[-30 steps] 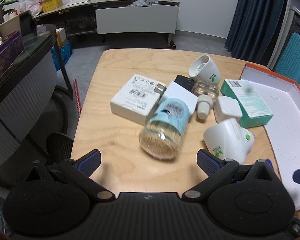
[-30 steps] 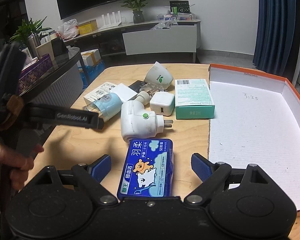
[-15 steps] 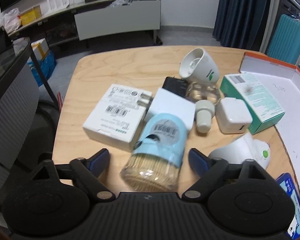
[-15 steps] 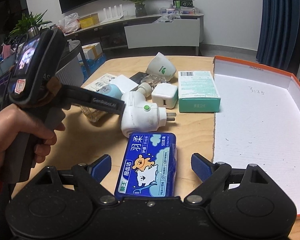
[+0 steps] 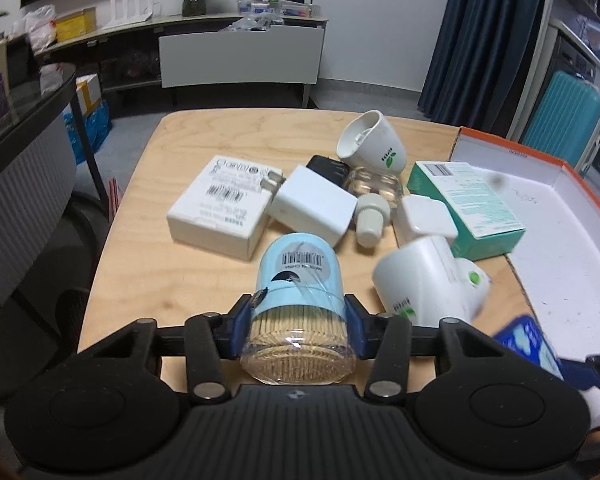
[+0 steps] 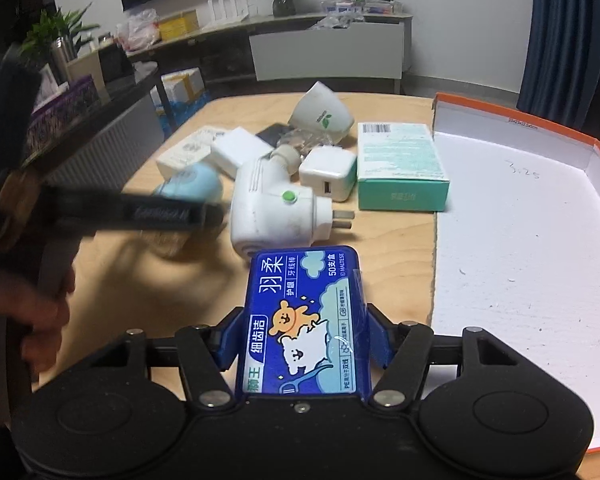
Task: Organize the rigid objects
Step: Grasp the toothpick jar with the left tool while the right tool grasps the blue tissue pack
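Observation:
My left gripper [image 5: 298, 334] is shut on a toothpick jar [image 5: 298, 304] with a light blue lid, lying on its side on the wooden table [image 5: 160, 280]. My right gripper [image 6: 302, 338] is shut on a dark blue floss-pick box [image 6: 304, 320] with a bear picture. A white plug-in device [image 6: 272, 212] with a green button lies just beyond the blue box. The left gripper shows blurred at the left of the right wrist view [image 6: 140, 210]. A large white tray with orange rim [image 6: 520, 220] lies to the right.
A green box [image 6: 400, 168], a white charger cube [image 6: 328, 172], a white cup [image 5: 372, 146] on its side, a white adapter [image 5: 312, 204], a flat white box [image 5: 220, 206] and a small bottle [image 5: 372, 200] crowd the table's middle. A dark cabinet stands left.
Both grippers have gone from open to shut. The left one moved forward and closed on the toothpick jar; the right one closed on the blue floss box.

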A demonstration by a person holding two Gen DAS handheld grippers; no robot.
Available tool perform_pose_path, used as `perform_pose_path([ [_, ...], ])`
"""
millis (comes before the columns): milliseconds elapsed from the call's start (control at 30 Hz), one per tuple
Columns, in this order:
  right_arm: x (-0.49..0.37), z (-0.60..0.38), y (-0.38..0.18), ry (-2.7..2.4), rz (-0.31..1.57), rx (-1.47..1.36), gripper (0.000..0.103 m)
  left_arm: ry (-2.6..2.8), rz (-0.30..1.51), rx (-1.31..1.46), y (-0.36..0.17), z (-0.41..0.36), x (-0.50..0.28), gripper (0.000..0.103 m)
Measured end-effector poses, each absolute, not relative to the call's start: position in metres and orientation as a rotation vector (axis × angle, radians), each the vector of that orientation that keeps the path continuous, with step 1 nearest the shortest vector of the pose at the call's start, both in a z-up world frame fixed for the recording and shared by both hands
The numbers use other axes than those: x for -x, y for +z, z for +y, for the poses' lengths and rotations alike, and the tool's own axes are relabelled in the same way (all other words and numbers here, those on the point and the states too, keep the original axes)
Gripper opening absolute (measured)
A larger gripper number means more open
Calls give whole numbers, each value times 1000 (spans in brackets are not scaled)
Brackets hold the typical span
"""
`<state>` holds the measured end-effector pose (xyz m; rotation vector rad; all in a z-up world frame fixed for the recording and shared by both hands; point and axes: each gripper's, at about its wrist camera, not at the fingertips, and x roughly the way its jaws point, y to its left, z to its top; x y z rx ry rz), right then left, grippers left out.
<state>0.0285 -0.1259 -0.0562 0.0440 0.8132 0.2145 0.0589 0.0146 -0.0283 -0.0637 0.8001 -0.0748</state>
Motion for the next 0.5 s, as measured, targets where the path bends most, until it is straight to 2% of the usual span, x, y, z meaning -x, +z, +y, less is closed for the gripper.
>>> perform_pose_path([
  [333, -18, -148, -31, 207, 740, -72, 74, -76, 776, 144, -15, 11, -29, 47],
  [500, -15, -163, -23, 186, 719, -91, 74, -84, 755, 148, -8, 5, -21, 40],
])
